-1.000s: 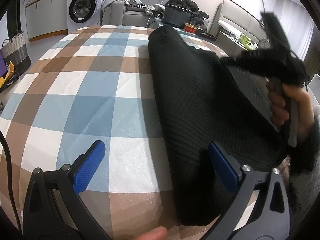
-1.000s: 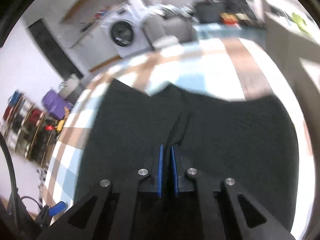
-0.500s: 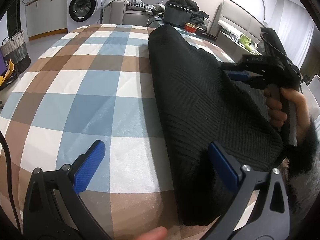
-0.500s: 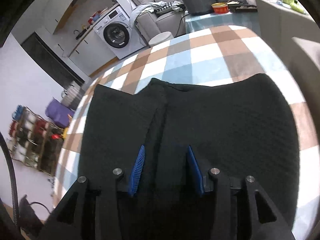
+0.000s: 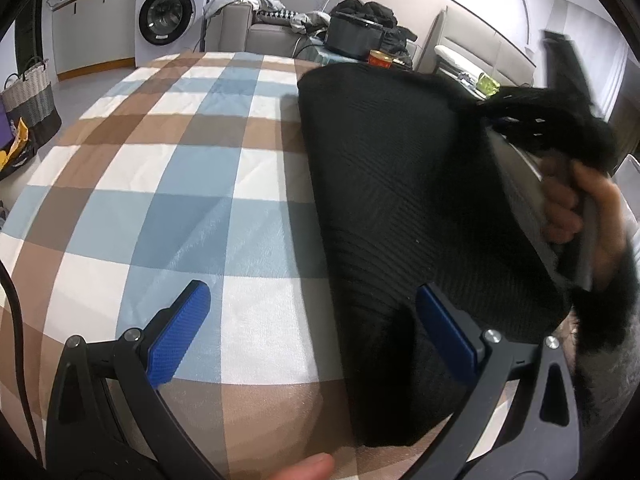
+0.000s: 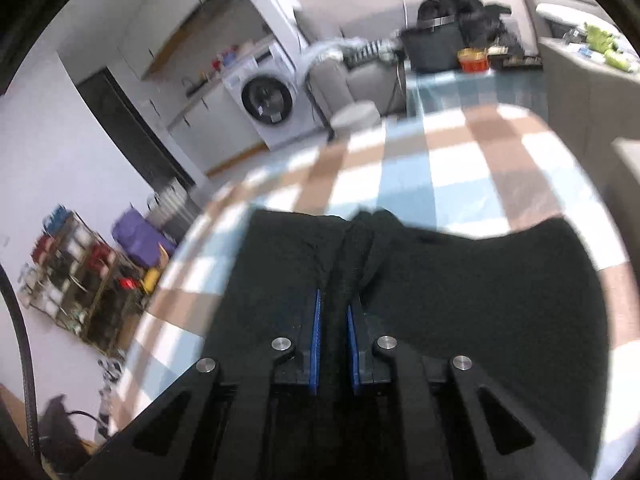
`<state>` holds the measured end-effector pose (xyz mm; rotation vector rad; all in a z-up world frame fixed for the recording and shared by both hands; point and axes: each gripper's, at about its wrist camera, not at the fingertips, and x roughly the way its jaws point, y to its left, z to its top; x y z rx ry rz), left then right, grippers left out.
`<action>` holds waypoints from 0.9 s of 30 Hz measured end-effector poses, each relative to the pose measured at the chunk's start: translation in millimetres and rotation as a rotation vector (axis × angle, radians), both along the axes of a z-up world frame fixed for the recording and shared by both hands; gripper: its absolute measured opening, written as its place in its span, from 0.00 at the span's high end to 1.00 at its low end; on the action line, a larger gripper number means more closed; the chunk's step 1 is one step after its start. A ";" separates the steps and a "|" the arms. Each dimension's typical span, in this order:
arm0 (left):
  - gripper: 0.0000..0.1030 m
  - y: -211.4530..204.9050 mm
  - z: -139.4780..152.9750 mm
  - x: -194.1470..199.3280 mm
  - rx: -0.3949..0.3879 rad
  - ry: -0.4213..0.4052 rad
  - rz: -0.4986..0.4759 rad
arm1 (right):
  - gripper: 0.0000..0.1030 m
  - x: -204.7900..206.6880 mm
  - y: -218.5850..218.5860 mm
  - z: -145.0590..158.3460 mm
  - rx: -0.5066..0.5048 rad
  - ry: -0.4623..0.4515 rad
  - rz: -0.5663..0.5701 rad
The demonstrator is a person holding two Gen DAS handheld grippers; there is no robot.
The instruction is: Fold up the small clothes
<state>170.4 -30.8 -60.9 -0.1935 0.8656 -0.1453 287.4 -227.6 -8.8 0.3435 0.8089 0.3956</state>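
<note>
Now my right tool (image 6: 332, 344) has just clenched on a ridge of the black garment (image 5: 400, 184), its long axis running ahead; left tool (image 5: 316, 336) released

A black ribbed knit garment (image 5: 384, 184) lies on a checked cloth of blue, brown and white squares (image 5: 160, 184), toward that cloth's right side in the left wrist view. It stretches lengthwise from the near edge of the cloth to its far end. Its right-hand part is raised off the cloth and bunched into a fold. In the right wrist view, a narrow pleat of the garment (image 6: 348, 256) stands up along its middle.
</note>
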 end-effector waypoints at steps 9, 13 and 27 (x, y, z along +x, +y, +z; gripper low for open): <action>0.01 -12.5 11.9 -2.8 -0.003 -0.026 -0.032 | 0.89 -22.1 -56.1 28.1 -0.133 0.018 -0.200; 0.01 -15.4 7.6 -1.9 0.010 -0.013 -0.036 | 0.88 4.4 -73.7 -35.1 -0.179 0.192 -0.236; 0.01 -21.6 2.0 1.2 0.018 -0.001 -0.048 | 0.88 3.8 -72.1 -44.3 -0.168 0.174 -0.172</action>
